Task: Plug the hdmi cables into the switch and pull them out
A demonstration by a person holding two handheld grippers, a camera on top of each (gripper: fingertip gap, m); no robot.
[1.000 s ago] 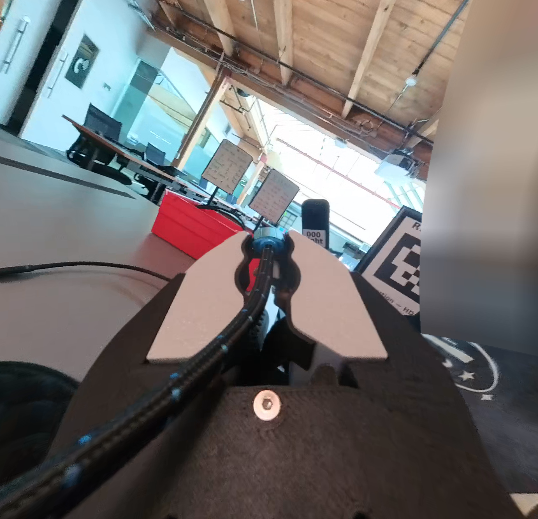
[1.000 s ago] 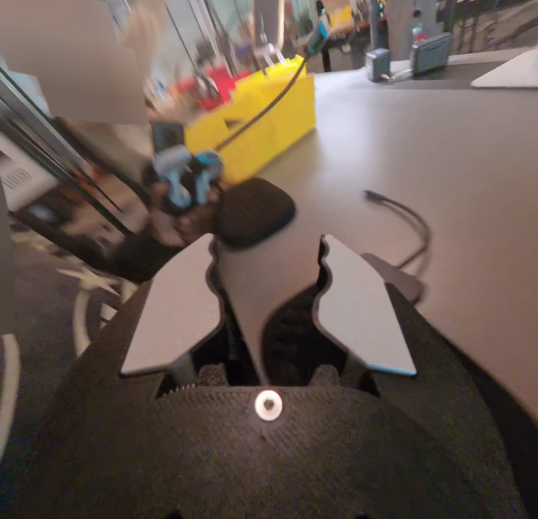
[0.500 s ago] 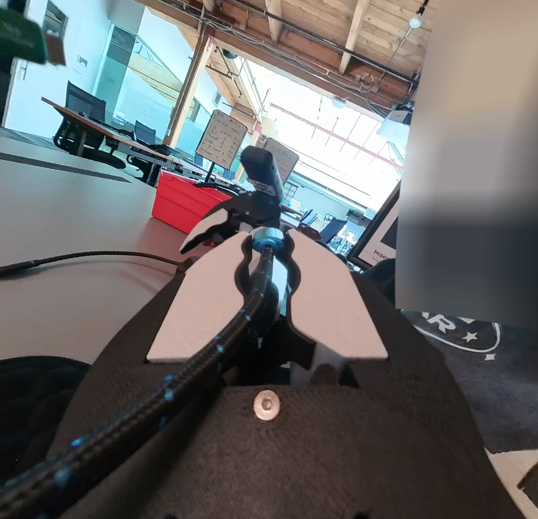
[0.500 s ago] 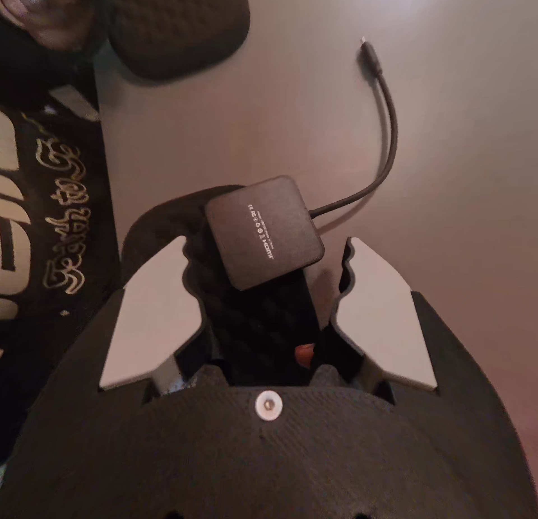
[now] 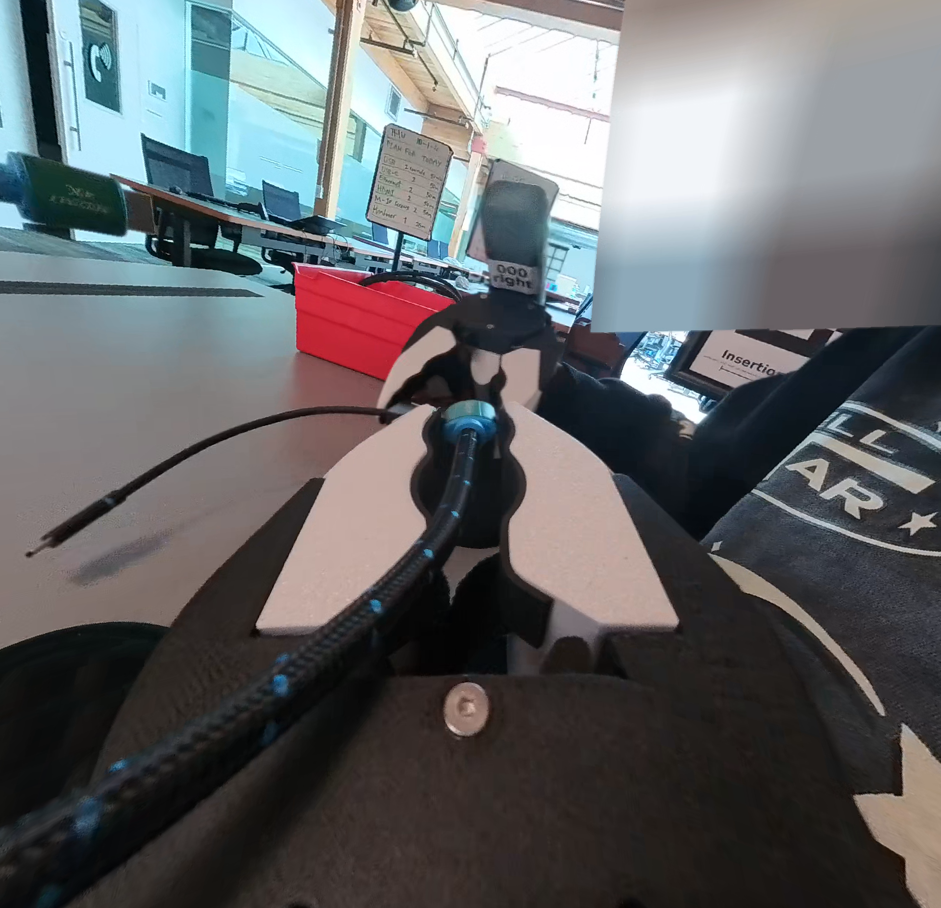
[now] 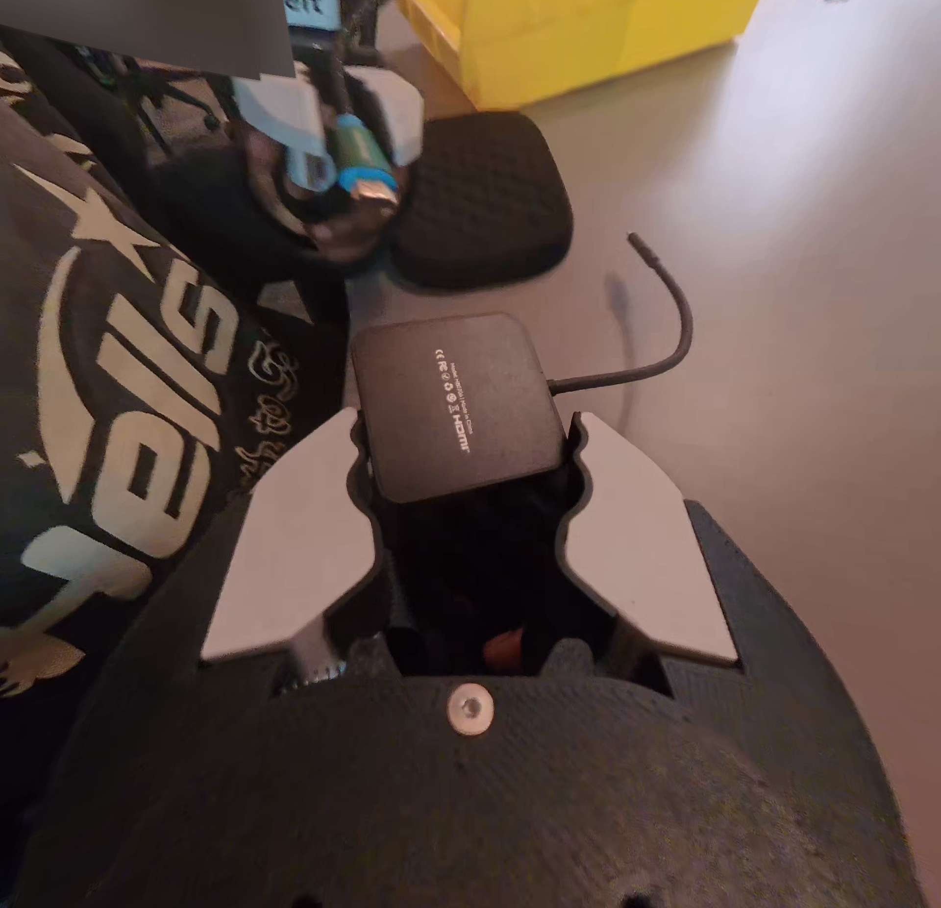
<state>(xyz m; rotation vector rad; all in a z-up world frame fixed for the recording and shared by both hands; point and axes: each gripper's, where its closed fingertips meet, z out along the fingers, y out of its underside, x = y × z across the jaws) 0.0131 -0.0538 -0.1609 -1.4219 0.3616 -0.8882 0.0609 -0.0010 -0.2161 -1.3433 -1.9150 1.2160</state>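
The left gripper [image 5: 466, 415] is clamped on the blue-collared plug of a braided HDMI cable [image 5: 356, 624], held in the air near the table's front edge. The right gripper [image 6: 463, 420] pinches the black switch [image 6: 453, 405] by its sides, lifted off the table [image 6: 764, 323]. The plug points toward the switch, not yet touching it. The switch's thin lead [image 6: 662, 333] curls free.
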